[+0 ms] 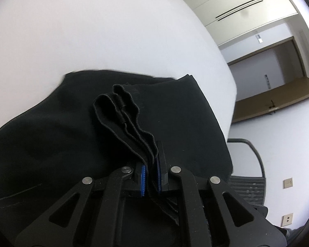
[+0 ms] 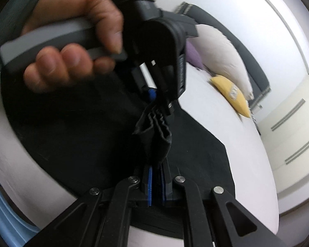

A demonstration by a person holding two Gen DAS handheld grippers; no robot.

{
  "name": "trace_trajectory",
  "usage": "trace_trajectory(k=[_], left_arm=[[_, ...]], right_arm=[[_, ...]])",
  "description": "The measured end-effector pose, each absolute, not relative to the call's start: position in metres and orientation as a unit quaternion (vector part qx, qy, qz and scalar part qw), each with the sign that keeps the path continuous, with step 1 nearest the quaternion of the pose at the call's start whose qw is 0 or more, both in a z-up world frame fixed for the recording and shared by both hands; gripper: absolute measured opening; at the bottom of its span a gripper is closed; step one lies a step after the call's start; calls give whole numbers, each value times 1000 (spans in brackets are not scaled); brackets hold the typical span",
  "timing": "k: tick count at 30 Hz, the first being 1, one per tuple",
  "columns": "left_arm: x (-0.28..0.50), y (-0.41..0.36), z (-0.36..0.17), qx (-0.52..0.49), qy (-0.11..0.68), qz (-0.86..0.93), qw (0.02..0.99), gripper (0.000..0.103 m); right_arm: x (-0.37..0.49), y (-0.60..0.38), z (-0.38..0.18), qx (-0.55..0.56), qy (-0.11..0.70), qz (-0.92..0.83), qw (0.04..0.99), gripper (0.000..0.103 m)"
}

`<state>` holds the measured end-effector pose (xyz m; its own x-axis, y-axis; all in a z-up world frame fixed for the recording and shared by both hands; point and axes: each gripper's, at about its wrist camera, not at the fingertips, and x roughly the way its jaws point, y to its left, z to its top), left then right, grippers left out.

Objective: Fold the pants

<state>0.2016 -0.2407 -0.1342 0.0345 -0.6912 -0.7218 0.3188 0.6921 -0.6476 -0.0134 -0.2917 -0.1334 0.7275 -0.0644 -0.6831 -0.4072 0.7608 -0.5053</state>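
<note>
No writing is readable. The left gripper (image 1: 151, 164) and the right gripper (image 2: 157, 175) each clamp the black pants' (image 1: 72, 123) bunched hem above the white bed (image 1: 92, 30).

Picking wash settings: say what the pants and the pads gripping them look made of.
Pants: black, matte woven fabric, probably cotton or a blend; stitched hems, soft drape. Fingertip pads of the left gripper: blue ribbed rubber or soft plastic, by look.

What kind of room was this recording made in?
Most likely a bedroom: black pants lie on a white bed, with pillows by the headboard and built-in wardrobes beyond.
</note>
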Motion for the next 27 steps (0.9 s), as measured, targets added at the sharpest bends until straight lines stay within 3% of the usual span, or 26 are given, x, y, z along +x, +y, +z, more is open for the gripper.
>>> trace_trajectory(k=[27], left_arm=[[159, -246, -165, -184, 598, -326, 709, 7]], right_arm=[[-9, -275, -152, -350, 397, 148, 835, 7]])
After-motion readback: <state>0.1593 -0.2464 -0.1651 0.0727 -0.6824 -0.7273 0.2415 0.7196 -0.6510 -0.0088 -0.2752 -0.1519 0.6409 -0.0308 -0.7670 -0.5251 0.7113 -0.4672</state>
